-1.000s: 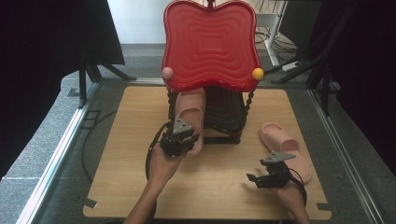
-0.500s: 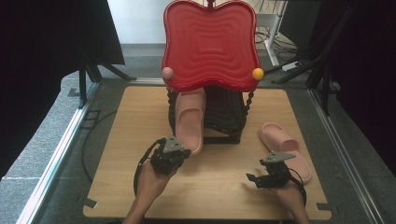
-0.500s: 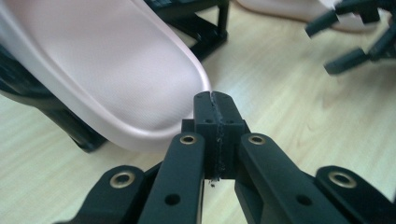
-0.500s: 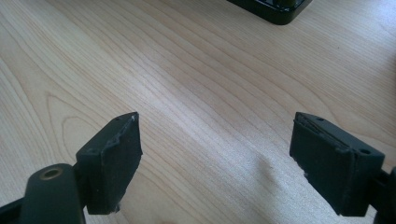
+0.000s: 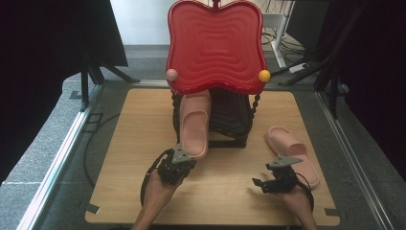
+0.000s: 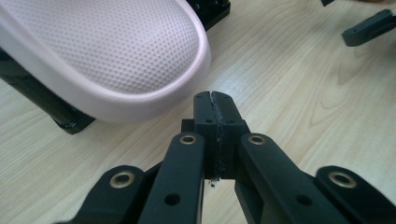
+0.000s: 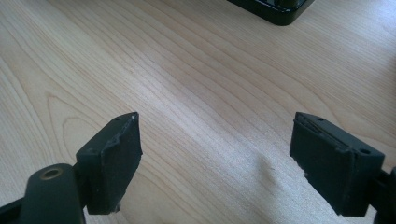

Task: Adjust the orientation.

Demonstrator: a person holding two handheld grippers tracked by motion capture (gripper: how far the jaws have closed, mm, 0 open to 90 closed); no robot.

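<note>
Pink slipper [image 6: 107, 51] leaning on black rack [image 5: 230, 120], left gripper [image 6: 215, 100] jaws together beside it, right gripper [image 7: 215, 158] jaws apart.

Pink slipper [image 5: 194, 125], soft foam w/ open heel: leans lengthwise on the black rack [image 5: 230, 120] at frame centre, toe end down by the rack's base, just off the wooden tabletop, heel end up under the red panel. In left gripper view [image 6: 116, 51] its dimpled sole fills upper left. 2nd pink slipper [image 5: 293, 154], same make: lies flat, sole down, on the table at lower right, toe toward upper left.
</note>
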